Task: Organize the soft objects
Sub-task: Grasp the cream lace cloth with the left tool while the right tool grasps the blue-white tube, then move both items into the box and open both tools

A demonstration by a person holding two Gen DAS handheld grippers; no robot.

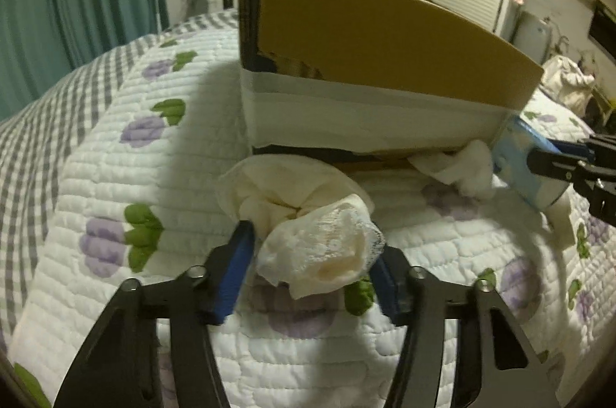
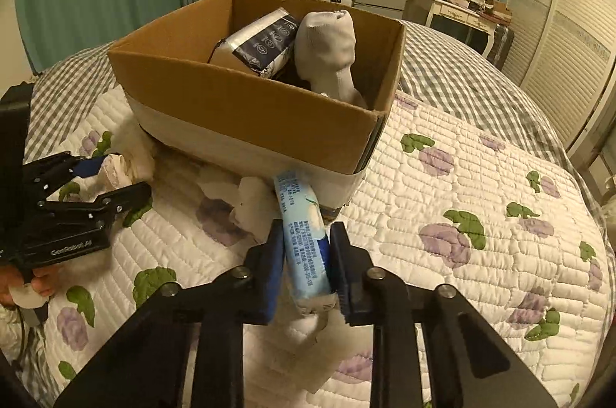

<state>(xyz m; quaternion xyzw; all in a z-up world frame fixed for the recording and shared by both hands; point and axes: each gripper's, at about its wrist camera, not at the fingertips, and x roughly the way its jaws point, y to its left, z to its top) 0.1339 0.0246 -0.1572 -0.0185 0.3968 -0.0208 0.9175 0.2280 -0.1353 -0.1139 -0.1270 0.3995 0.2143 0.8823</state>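
Cream lace cloth (image 1: 319, 246) clamped between left gripper (image 1: 312, 269) fingers, blue packet (image 2: 306, 246) pinched by right gripper (image 2: 304, 261) fingers, cardboard box (image 2: 246, 107) set on quilted bed (image 2: 481, 177).

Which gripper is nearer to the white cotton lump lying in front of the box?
Right. The right gripper, clamping the blue packet, is just beside the cotton lump; the left gripper is farther left, gripping white lace cloth.

Directly ahead of us the tall brown cardboard box (image 2: 246, 107) blocks the way; its open top is partly filled by a grey sock (image 2: 331, 49) and a dark-printed packet (image 2: 261, 42), while the flowered white quilt (image 2: 481, 177) lies open to its right.
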